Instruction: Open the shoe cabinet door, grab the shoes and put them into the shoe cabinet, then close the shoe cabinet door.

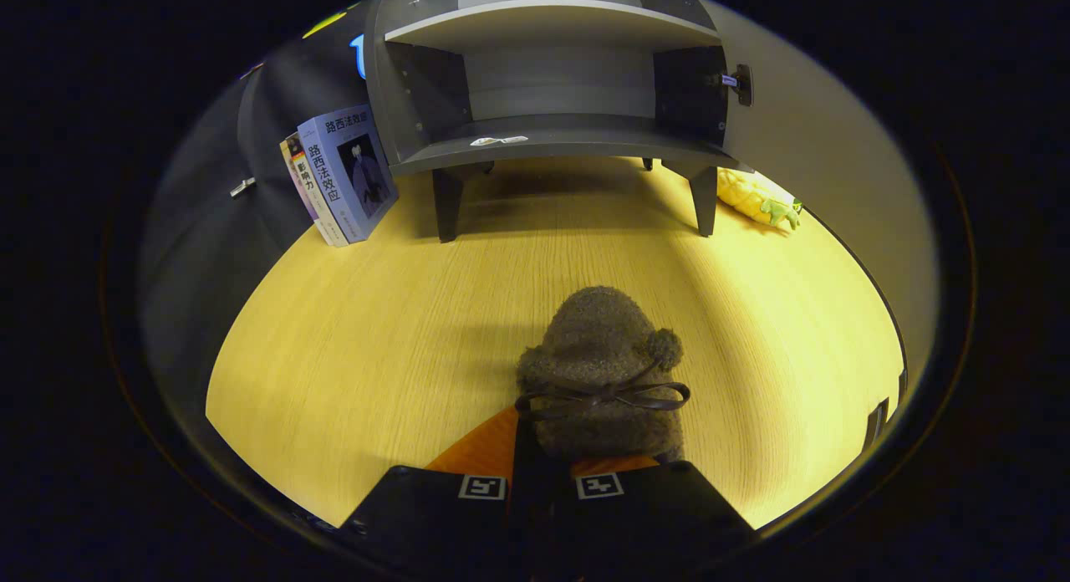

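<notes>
A brown fuzzy shoe (pixel 602 356) with a dark bow and a pompom points toward the cabinet, its heel end between my fingers. My gripper (pixel 543 461) is shut on that heel end. Whether the shoe rests on the wooden tabletop (pixel 376 331) or hangs just above it, I cannot tell. Well beyond the shoe stands the dark grey shoe cabinet (pixel 552 139) on short legs, with its lower compartment open. Its door (pixel 836 147) is swung out to the right, pale inner face showing, with a knob (pixel 742 84) near the cabinet's edge.
Two books (pixel 338 176) lean against the cabinet's left side. A yellow pineapple plush (pixel 756 197) lies by the right front leg, under the open door. A small white tag (pixel 497 140) lies on the cabinet's lower shelf. A dark panel (pixel 251 147) stands at the left.
</notes>
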### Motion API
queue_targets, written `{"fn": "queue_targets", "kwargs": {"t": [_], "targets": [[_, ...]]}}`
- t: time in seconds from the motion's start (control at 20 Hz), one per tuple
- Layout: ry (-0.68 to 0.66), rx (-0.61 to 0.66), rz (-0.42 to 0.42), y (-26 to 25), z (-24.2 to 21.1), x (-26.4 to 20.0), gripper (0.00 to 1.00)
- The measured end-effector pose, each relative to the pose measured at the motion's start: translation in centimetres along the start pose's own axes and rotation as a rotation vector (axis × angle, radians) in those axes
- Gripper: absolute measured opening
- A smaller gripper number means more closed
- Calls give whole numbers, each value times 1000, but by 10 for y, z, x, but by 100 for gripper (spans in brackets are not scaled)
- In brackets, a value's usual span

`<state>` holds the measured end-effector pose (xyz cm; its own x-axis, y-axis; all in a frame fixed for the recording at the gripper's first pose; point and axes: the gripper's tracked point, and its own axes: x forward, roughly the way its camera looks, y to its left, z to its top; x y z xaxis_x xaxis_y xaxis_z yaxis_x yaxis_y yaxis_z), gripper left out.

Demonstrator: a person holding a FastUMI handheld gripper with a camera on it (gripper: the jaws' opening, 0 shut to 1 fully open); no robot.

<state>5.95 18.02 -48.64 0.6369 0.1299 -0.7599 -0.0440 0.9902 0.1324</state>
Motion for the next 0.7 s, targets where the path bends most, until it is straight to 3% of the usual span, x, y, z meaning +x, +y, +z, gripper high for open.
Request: {"fn": "queue_targets", "kwargs": {"t": [0.05,0.4,0.7], "targets": [[2,0,13,2,-2,2,6],[-34,38,84,-4,23,-39,6],[-87,91,138,0,79,-104,6]]}}
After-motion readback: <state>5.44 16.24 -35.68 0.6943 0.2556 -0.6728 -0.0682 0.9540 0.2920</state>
